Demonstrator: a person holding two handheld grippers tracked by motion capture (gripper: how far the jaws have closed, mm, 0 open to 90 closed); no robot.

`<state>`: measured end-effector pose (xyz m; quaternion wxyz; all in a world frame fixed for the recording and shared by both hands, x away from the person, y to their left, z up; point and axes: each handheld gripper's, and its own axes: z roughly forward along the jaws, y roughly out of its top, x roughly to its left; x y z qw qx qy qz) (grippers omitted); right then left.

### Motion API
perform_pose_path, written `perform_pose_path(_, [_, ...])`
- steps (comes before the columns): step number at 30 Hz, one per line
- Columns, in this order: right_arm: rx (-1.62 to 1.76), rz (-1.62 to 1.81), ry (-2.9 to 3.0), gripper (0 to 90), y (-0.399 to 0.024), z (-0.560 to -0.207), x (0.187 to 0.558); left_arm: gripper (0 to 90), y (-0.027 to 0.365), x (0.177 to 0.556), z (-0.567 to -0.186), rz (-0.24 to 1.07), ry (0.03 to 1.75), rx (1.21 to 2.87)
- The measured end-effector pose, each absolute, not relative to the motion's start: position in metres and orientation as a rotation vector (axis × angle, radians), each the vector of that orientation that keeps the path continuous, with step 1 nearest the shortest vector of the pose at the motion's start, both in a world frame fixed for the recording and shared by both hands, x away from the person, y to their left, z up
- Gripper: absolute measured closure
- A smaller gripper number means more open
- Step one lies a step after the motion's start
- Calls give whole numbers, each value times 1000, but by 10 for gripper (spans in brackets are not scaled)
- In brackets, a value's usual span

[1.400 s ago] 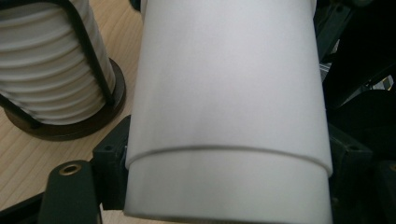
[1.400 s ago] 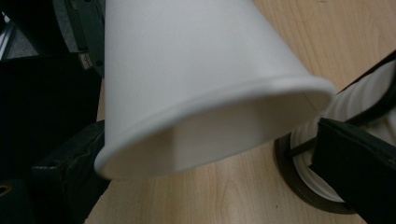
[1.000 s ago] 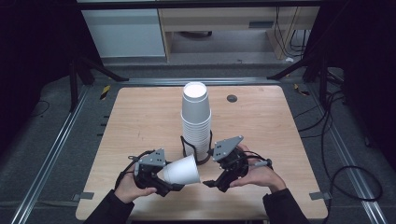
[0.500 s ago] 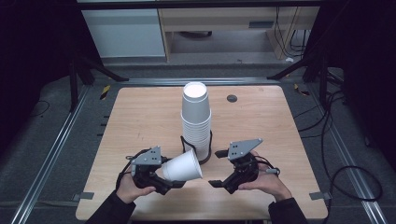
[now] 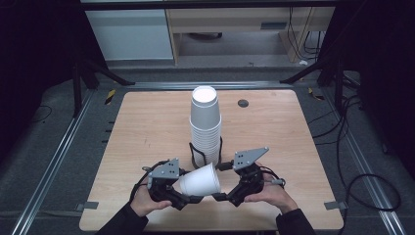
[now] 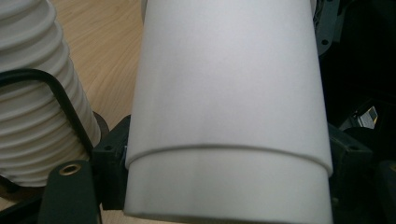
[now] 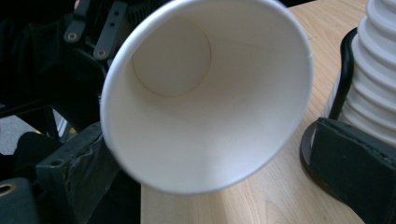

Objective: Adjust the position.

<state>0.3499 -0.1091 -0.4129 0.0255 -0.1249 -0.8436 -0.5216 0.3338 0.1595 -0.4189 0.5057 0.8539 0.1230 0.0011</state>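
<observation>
A white paper cup [image 5: 200,181] lies sideways above the table's front edge, its mouth turned to the right. My left gripper [image 5: 188,190] is shut on its narrow end; in the left gripper view the cup [image 6: 229,93] sits between the jaws. My right gripper [image 5: 221,182] is at the cup's mouth and stands open. In the right gripper view the open cup [image 7: 205,107] faces the camera, and the jaws are spread wider than its rim. Just behind stands a tall stack of white cups [image 5: 205,122] in a black wire holder [image 5: 195,152].
The wooden table [image 5: 142,122] has a small dark grommet [image 5: 242,103] at the back right. The cup stack [image 7: 373,70] and its holder [image 7: 345,60] stand close beside the right gripper. The stack [image 6: 32,93] is also beside the left gripper. Metal rails and cables run along the floor.
The right gripper drew back to the right half a second ago and has now come in again to the cup's mouth. The left gripper keeps hold of the cup.
</observation>
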Motion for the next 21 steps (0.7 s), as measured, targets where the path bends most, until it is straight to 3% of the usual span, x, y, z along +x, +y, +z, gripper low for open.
perform_pose_path(21, [-339, -1621, -2493, 50, -96, -422, 352, 218, 154, 329, -418, -7, 255, 2065])
